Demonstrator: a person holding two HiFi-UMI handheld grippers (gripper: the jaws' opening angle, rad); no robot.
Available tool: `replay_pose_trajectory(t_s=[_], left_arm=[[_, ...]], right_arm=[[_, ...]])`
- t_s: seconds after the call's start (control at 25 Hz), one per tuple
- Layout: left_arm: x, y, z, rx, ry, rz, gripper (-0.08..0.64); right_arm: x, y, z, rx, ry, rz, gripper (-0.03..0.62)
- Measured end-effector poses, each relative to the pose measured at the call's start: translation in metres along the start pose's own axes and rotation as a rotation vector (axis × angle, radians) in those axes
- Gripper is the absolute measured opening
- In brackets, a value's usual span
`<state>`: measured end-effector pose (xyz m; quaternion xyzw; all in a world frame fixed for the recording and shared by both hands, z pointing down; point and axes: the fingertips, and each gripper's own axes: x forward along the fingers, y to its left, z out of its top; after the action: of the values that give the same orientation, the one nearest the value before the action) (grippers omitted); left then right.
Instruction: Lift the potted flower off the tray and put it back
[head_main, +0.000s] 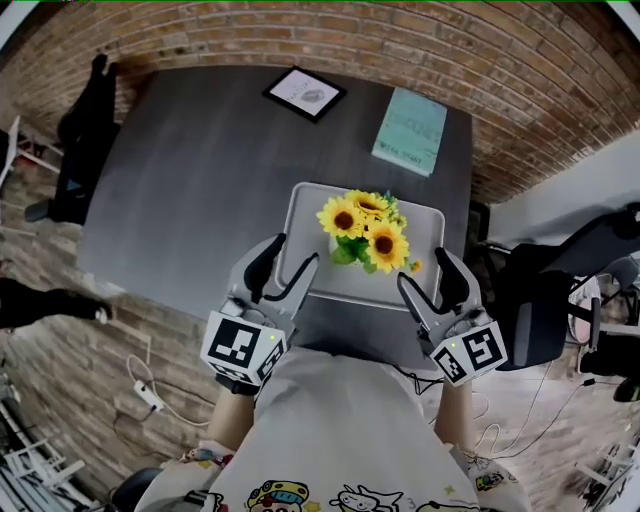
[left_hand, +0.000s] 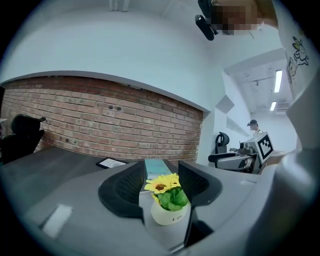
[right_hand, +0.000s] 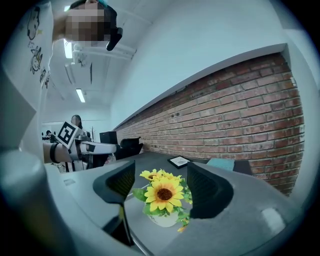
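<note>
Head view: the potted flower (head_main: 365, 232) stands on the tray (head_main: 305, 212). The left gripper (head_main: 297, 252) and right gripper (head_main: 422, 268) sit at the tray's near edge, jaws spread, nothing held.

Left gripper view: the white pot (left_hand: 169, 216) lies beyond the spread jaws.

Right gripper view: same. The pot is probably light, top-heavy and smooth; grip its wall, not the soft blooms.

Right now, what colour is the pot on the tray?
The pot is white, with small dark print on its side; the left gripper view shows it best.
</note>
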<state>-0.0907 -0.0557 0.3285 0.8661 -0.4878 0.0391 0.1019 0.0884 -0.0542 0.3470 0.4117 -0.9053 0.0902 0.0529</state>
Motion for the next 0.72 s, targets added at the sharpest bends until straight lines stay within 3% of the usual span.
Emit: replay_pose_trajectory(t_s=[0.4,0.72], left_arm=[[0.025,-0.008,-0.006,0.004,0.035,-0.14,0.236],[0.032,-0.009,-0.014,0.003,0.074,-0.186,0.247]], right_arm=[[-0.002,0.0,-0.005,-0.004,0.024,-0.051,0.344],[0.003,0.002,-0.013,-0.011,0.057,-0.039,0.367]])
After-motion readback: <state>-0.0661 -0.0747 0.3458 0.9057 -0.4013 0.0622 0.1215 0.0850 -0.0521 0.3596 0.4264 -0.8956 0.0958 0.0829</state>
